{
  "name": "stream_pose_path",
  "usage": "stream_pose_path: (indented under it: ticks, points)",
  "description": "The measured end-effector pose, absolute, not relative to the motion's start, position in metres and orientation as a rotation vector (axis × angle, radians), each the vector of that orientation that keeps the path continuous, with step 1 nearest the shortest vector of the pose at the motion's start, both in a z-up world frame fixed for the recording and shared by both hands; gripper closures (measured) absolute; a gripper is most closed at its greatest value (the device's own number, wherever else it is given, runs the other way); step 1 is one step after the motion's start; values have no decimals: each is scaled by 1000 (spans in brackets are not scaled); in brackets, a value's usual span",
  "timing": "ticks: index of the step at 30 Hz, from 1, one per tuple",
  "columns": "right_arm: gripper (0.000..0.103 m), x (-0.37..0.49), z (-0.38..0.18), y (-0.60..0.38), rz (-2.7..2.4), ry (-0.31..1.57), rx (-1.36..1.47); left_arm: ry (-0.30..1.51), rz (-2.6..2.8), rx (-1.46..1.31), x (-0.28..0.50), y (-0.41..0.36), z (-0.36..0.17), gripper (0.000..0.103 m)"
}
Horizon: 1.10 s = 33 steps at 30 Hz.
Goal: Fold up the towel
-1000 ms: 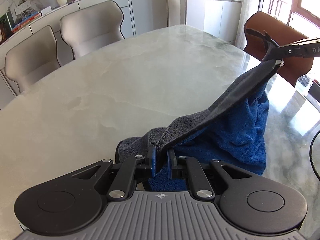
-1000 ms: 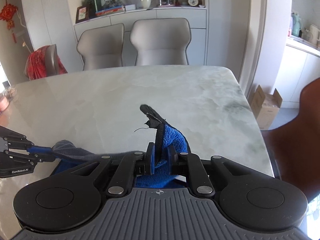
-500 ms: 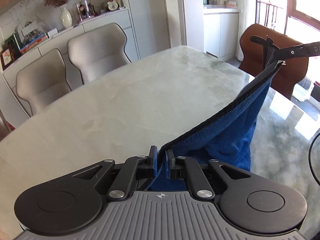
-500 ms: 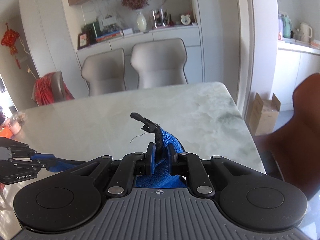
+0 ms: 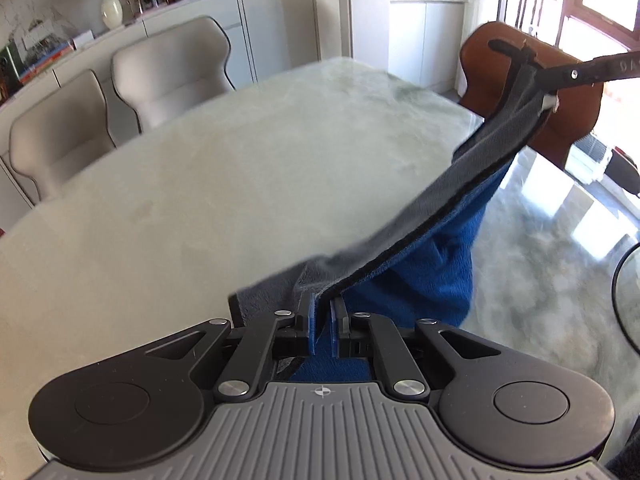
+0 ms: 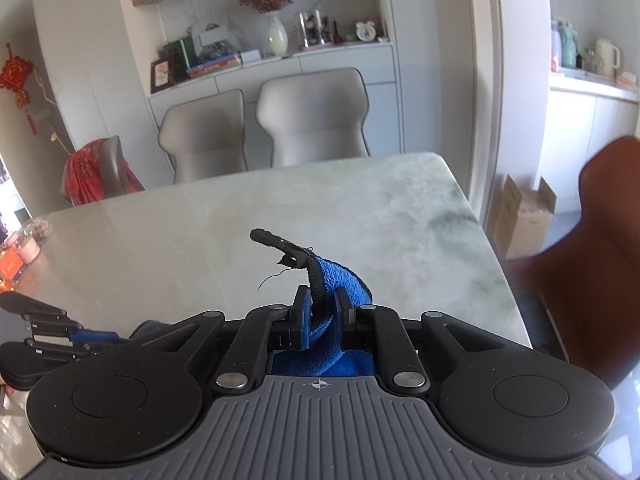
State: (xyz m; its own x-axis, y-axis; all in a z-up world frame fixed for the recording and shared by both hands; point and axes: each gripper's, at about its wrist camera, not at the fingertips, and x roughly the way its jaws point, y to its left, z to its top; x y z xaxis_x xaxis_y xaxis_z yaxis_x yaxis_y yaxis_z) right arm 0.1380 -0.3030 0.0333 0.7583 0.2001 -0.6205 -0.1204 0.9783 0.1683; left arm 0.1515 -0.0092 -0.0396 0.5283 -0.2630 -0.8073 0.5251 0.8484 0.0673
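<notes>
A towel (image 5: 432, 268), blue on one side and grey on the other with a black hem, hangs stretched between my two grippers above the marble table (image 5: 200, 200). My left gripper (image 5: 323, 314) is shut on one corner of it. My right gripper (image 6: 322, 308) is shut on the other corner (image 6: 340, 280), whose black hanging loop (image 6: 276, 240) sticks up past the fingers. The right gripper also shows in the left wrist view (image 5: 548, 80), up at the right. The left gripper shows in the right wrist view (image 6: 60, 334), low at the left. The towel's lower part drapes toward the table.
Two grey chairs (image 6: 264, 128) stand at the table's far side before a sideboard. A brown chair (image 5: 532, 92) stands at the right end. A chair with red cloth (image 6: 96, 172) and a cardboard box (image 6: 524, 216) stand off the table. Small items (image 6: 24, 248) lie at the far left.
Both grippers have risen with the towel, lifting it off the table and drawing its top edge taut. The grey side now folds over near my left gripper.
</notes>
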Motion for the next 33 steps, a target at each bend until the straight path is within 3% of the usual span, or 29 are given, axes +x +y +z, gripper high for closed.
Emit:
stream_pose_path:
  ticks: [10, 15, 20, 22, 25, 31, 32, 33]
  points:
    - [91, 136, 27, -304, 166, 700, 128, 970, -491, 331, 151, -22, -83, 89]
    - [89, 138, 4, -305, 157, 802, 125, 983, -498, 393, 153, -29, -94, 84]
    - [83, 134, -41, -317, 96, 981, 178, 995, -507, 437, 152, -31, -100, 81]
    - [75, 126, -56, -316, 120, 1027, 173, 995, -510, 460, 151, -33, -103, 73]
    - [73, 116, -76, -307, 164, 1081, 149, 990, -515, 501, 152, -38, -106, 69]
    - [65, 106, -89, -289, 187, 1096, 9, 999, -525, 490, 151, -38, -107, 70]
    - [65, 105, -89, -289, 192, 1096, 4, 1006, -527, 471, 152, -36, -106, 73]
    - [65, 105, -90, -289, 195, 1094, 7, 1013, -529, 452, 154, -35, -105, 83]
